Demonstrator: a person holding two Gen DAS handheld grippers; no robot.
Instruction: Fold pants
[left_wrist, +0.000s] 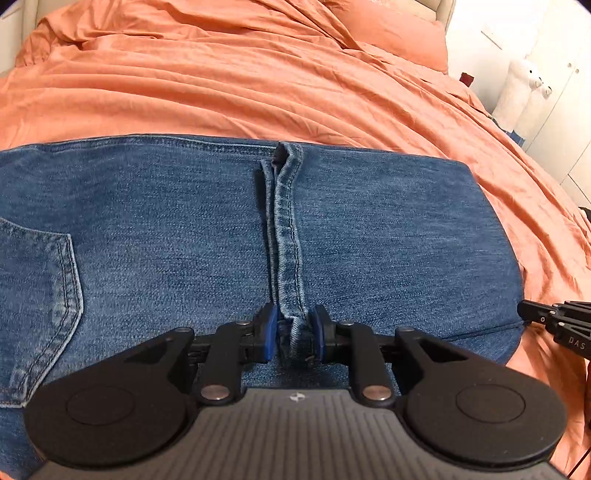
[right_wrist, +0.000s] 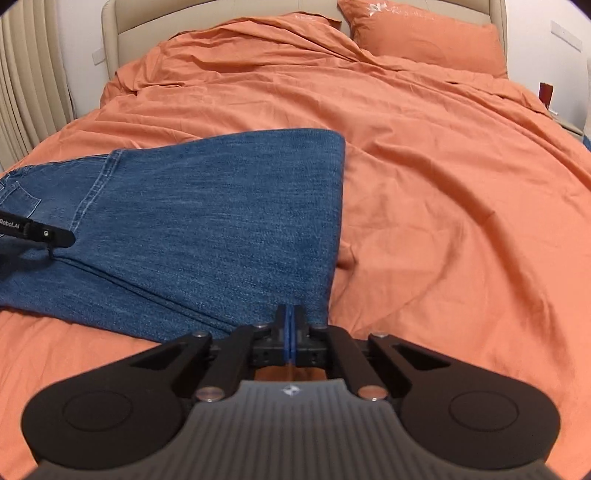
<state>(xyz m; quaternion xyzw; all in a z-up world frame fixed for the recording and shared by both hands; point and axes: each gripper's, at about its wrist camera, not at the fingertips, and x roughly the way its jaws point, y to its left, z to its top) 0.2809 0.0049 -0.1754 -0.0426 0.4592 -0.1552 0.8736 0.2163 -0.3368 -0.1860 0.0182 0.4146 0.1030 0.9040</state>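
Note:
Blue denim pants (left_wrist: 177, 236) lie folded on the orange bed, also seen in the right wrist view (right_wrist: 207, 229). A doubled leg hem (left_wrist: 290, 236) runs across the top layer toward me. My left gripper (left_wrist: 293, 334) has its blue pads on either side of the hem's near end, slightly apart, touching the denim. A back pocket (left_wrist: 40, 280) shows at left. My right gripper (right_wrist: 290, 332) is shut with its pads pressed together at the near right corner of the folded pants. Whether cloth sits between its pads is hidden.
Orange duvet (right_wrist: 424, 192) covers the bed, with an orange pillow (right_wrist: 424, 33) at the headboard. White cabinets and plush toys (left_wrist: 524, 88) stand right of the bed. A red item (right_wrist: 546, 92) sits on the nightstand. The other gripper shows at each frame's edge (left_wrist: 557, 325) (right_wrist: 37, 232).

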